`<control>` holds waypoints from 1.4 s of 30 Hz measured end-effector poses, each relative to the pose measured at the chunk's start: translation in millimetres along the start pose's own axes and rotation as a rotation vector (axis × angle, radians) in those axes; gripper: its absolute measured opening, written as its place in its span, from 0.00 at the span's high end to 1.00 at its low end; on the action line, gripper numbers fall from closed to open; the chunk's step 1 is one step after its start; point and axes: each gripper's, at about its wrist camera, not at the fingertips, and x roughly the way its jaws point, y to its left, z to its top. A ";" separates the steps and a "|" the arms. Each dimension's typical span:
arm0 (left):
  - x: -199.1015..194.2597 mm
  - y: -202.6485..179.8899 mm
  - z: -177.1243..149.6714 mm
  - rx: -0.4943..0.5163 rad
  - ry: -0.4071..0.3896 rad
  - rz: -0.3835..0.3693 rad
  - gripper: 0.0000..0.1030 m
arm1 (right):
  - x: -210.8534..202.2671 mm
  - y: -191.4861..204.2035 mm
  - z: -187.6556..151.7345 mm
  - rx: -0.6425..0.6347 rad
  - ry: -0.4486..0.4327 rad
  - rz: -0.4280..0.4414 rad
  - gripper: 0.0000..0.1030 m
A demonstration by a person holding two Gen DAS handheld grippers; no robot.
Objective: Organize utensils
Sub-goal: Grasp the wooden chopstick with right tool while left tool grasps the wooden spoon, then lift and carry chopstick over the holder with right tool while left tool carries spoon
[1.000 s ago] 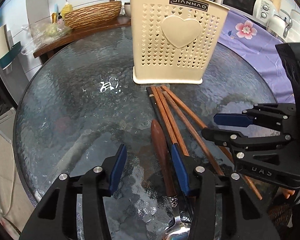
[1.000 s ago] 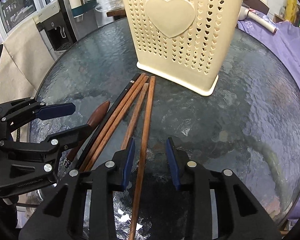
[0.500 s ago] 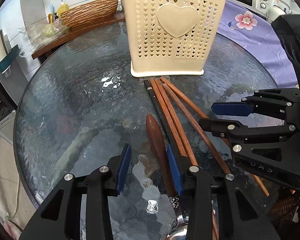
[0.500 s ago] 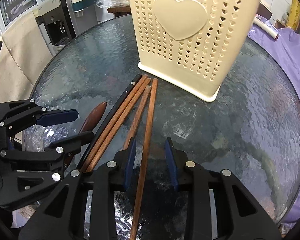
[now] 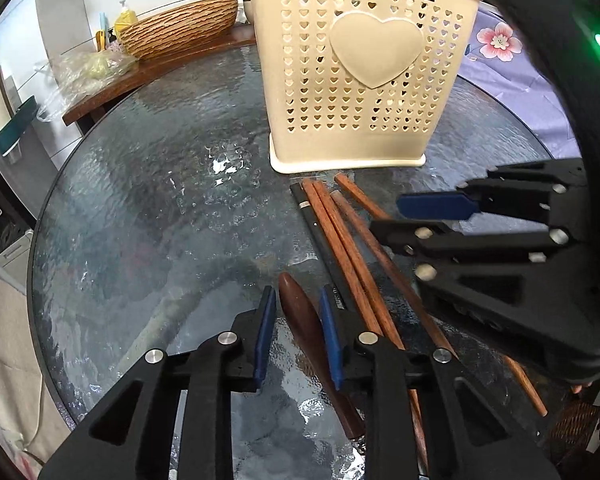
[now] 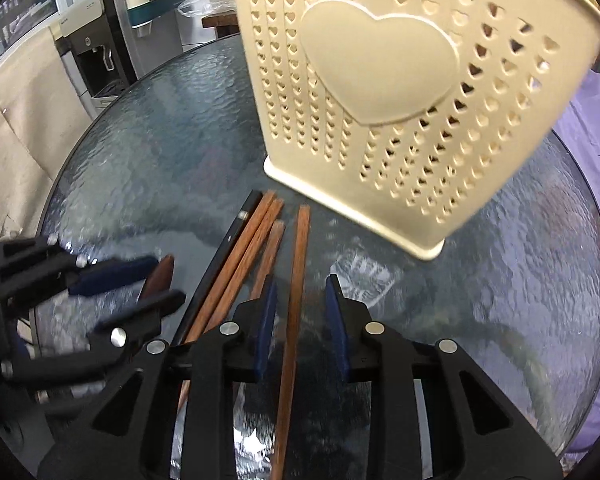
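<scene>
A cream perforated utensil holder point(image 5: 376, 80) with a heart on its front stands on the round glass table point(image 5: 160, 200). In front of it lie several brown wooden chopsticks point(image 5: 340, 232), one black chopstick point(image 5: 312, 224) and a spoon with a dark wooden handle point(image 5: 304, 324). My left gripper point(image 5: 298, 300) straddles that handle; its jaws are closing, with a gap still showing beside the left pad. My right gripper point(image 6: 302, 284) straddles the rightmost chopstick point(image 6: 296, 280); its jaws are closing too, with gaps on both sides. The right wrist view shows the holder point(image 6: 400, 100) close up.
A woven basket point(image 5: 180, 28) and a soap bottle point(image 5: 126, 20) sit on a wooden counter behind the table. Purple flowered cloth point(image 5: 500, 60) lies at the right. A water dispenser point(image 6: 96, 52) and beige fabric point(image 6: 20, 140) stand beyond the table's left edge.
The left jaws narrowed around the spoon handle. The right gripper slid forward along the chopstick toward the holder, which looms larger, and its jaws narrowed a little.
</scene>
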 end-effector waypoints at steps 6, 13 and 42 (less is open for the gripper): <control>-1.9 -4.7 -2.4 -0.003 -0.002 -0.006 0.80 | 5.7 4.8 9.9 -0.003 0.007 -0.008 0.80; -3.9 -7.3 -4.6 -0.014 -0.007 -0.003 0.81 | 4.6 -4.3 6.4 0.011 -0.008 0.004 0.93; -70.1 7.3 19.2 -0.077 -0.216 -0.039 0.86 | -171.1 -38.7 -35.4 0.042 -0.513 0.303 0.93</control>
